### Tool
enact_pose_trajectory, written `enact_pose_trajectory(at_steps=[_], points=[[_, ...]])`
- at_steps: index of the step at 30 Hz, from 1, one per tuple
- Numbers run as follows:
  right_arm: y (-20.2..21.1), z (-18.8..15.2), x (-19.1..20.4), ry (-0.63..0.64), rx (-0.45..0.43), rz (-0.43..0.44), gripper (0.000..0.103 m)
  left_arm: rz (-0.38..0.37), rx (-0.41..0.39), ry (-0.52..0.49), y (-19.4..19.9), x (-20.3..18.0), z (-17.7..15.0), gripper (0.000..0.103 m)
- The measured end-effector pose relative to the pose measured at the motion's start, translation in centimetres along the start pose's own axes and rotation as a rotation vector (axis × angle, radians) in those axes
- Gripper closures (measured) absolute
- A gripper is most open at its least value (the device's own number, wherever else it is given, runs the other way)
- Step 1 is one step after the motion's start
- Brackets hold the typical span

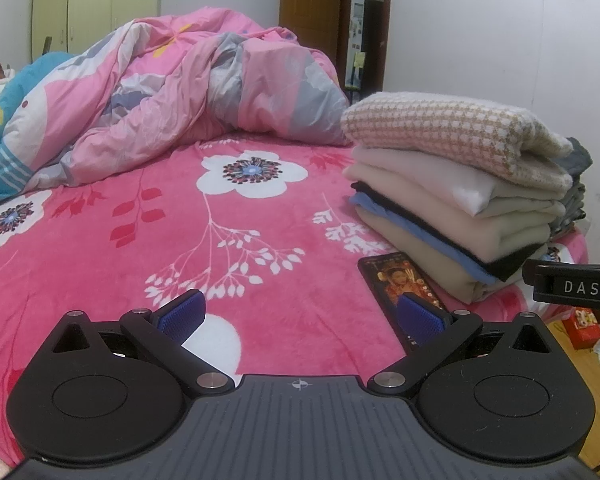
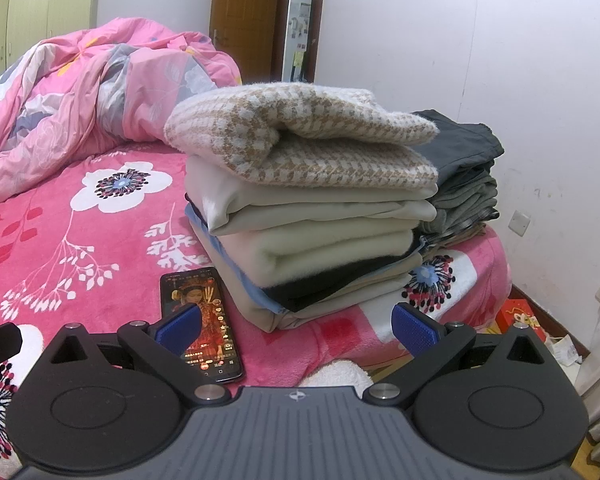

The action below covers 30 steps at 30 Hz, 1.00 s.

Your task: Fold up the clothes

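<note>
A stack of folded clothes (image 1: 460,204) (image 2: 320,216) rests on the pink flowered bed sheet (image 1: 220,240) (image 2: 80,232), topped by a beige houndstooth knit (image 2: 300,132). A second pile of grey folded garments (image 2: 464,172) sits behind it at the bed's corner. My left gripper (image 1: 300,316) hovers low over the sheet, open and empty, with the stack to its right. My right gripper (image 2: 298,328) is open and empty, just in front of the stack. The side of the right gripper (image 1: 572,286) shows at the left wrist view's right edge.
A lit phone (image 1: 404,296) (image 2: 202,320) lies on the sheet beside the stack. A crumpled pink quilt (image 1: 188,96) (image 2: 92,92) is heaped at the far side, with a person lying at the far left. A wall and the floor with red packaging (image 2: 524,316) lie right of the bed.
</note>
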State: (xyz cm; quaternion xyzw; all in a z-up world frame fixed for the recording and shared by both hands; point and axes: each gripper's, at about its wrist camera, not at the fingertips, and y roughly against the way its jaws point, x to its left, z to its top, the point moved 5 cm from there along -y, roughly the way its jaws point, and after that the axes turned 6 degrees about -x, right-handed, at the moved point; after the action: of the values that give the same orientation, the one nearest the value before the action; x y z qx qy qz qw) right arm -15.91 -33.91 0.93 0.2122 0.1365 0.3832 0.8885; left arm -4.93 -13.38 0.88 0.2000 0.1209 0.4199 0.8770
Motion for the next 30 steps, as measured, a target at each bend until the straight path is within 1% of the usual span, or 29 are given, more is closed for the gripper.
enact_pose_trajectory(at_steps=[30], points=[[-0.01,0.23,0.35,0.008,-0.005,0.0,0.0,-0.001,-0.004,-0.001,-0.02,0.06,0.06,0.0]])
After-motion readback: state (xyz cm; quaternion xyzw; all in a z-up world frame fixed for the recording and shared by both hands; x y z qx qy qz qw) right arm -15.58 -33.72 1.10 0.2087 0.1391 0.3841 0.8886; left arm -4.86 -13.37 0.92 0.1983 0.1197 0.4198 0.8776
